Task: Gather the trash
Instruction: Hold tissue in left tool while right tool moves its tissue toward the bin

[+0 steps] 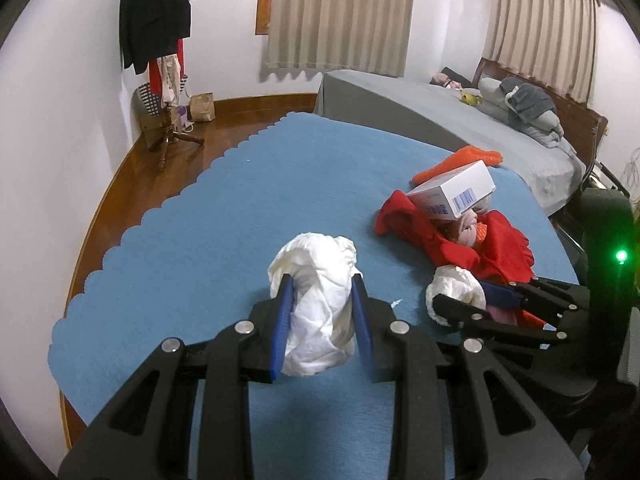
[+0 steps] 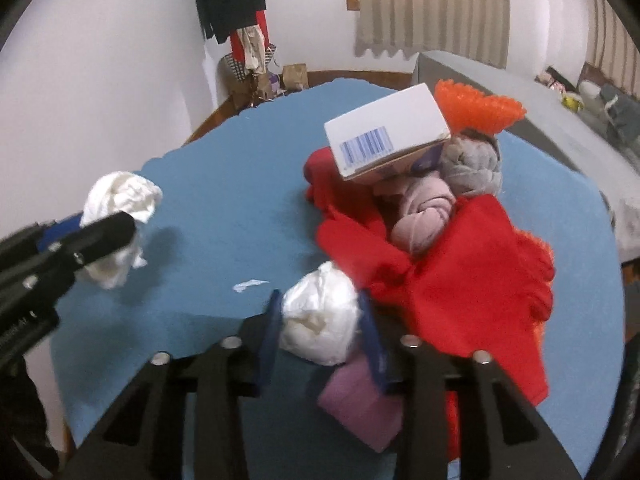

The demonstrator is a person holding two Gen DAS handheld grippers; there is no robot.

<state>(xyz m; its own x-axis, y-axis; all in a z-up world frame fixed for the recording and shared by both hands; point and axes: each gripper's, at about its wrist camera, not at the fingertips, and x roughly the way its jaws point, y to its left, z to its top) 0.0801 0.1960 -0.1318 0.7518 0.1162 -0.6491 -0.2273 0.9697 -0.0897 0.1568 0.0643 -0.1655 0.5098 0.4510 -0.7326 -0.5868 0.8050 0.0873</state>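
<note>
On the blue cloth (image 1: pixel 200 220) my left gripper (image 1: pixel 320 284) is shut on a crumpled white tissue (image 1: pixel 316 280), which fills the gap between the blue pads. It also shows in the right wrist view (image 2: pixel 120 204). My right gripper (image 2: pixel 320 304) is shut on a second white tissue wad (image 2: pixel 320 320), seen in the left wrist view (image 1: pixel 452 288) at the edge of a pile of red clothes (image 2: pixel 460 272). A small white paper scrap (image 2: pixel 250 285) lies on the cloth between the two wads.
A white barcode box (image 2: pixel 384 136) rests on the clothes pile with rolled grey and pink socks (image 2: pixel 424 216) and an orange item (image 2: pixel 480 108). A purple cloth (image 2: pixel 360 404) lies under my right gripper. A grey bed (image 1: pixel 440 120) stands behind; a coat rack (image 1: pixel 160 40) stands in the corner.
</note>
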